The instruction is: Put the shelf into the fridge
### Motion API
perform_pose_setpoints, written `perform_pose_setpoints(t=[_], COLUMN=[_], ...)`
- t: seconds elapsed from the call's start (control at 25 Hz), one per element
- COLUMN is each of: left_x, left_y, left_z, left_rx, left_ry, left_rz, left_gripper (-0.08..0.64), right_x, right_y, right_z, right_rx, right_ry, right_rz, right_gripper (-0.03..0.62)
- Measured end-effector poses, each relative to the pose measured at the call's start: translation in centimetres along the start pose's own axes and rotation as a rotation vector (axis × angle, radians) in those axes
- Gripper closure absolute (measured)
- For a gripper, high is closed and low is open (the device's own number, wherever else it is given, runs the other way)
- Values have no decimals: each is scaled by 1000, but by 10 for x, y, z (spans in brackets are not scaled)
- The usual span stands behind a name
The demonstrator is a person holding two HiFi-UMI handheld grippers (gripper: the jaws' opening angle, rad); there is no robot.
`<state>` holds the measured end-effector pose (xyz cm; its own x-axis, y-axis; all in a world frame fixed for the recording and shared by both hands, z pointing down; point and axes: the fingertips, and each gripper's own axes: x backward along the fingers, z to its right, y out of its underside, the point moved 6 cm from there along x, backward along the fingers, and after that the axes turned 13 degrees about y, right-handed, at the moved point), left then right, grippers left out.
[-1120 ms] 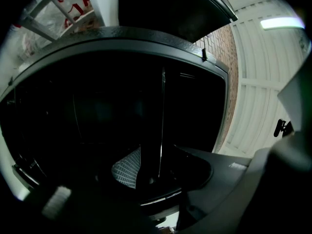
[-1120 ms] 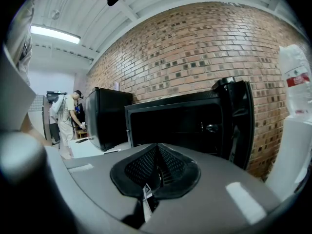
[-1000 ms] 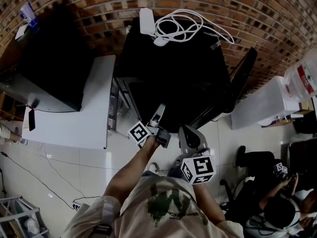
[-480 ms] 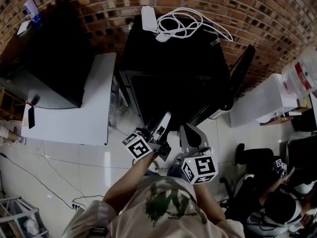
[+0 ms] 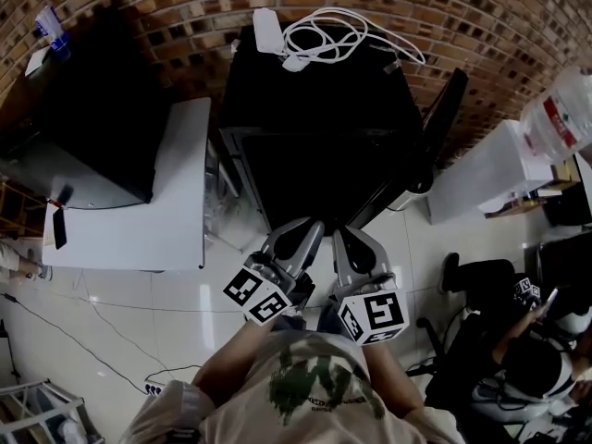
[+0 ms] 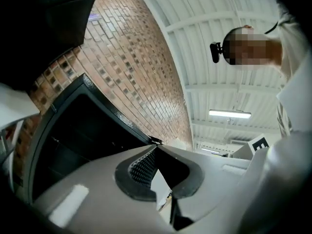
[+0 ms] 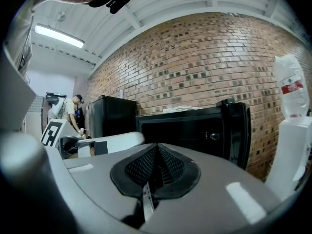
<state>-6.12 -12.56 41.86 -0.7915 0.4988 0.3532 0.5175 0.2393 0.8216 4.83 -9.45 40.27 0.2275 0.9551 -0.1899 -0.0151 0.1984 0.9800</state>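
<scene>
The black fridge (image 5: 319,100) stands in front of me against the brick wall, its door (image 5: 442,132) swung open to the right and its dark inside (image 5: 314,174) facing me. What looks like a thin wire rack (image 5: 215,202) stands in the gap left of the fridge; I cannot tell if it is the shelf. My left gripper (image 5: 308,229) is shut and empty just before the fridge's lower front. Beside it my right gripper (image 5: 345,239) is shut with nothing in it. The left gripper view shows the pads (image 6: 141,167) closed below the fridge opening (image 6: 83,135). The right gripper view shows closed pads (image 7: 141,167) before the fridge (image 7: 190,126).
A white adapter with a coiled cable (image 5: 324,35) lies on the fridge top. A white table (image 5: 139,211) and a second black cabinet (image 5: 92,109) stand to the left. A white cabinet (image 5: 476,192) with a water bottle (image 5: 555,118) stands to the right. A seated person (image 5: 527,368) is at lower right.
My left gripper has closed and drawn back from the fridge's lower left corner towards my body. The right gripper has hardly moved.
</scene>
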Motion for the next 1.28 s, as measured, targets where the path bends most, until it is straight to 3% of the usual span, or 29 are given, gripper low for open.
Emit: perform_pose_setpoints(t=[0.56, 0.96, 1.28], left_x=[27, 51, 69], left_y=[26, 68, 80], left_z=[61, 157, 224], left_rx=[-72, -82, -103], left_ry=[-65, -123, -142], left_rz=[-84, -113, -90], left_gripper=[560, 560, 560], right_x=[65, 164, 236], right_y=[13, 31, 37], right_z=[-12, 2, -1], right_rx=[36, 37, 40], right_ry=[-49, -97, -132], right_rz=[-21, 5, 46], right_gripper=[592, 592, 592])
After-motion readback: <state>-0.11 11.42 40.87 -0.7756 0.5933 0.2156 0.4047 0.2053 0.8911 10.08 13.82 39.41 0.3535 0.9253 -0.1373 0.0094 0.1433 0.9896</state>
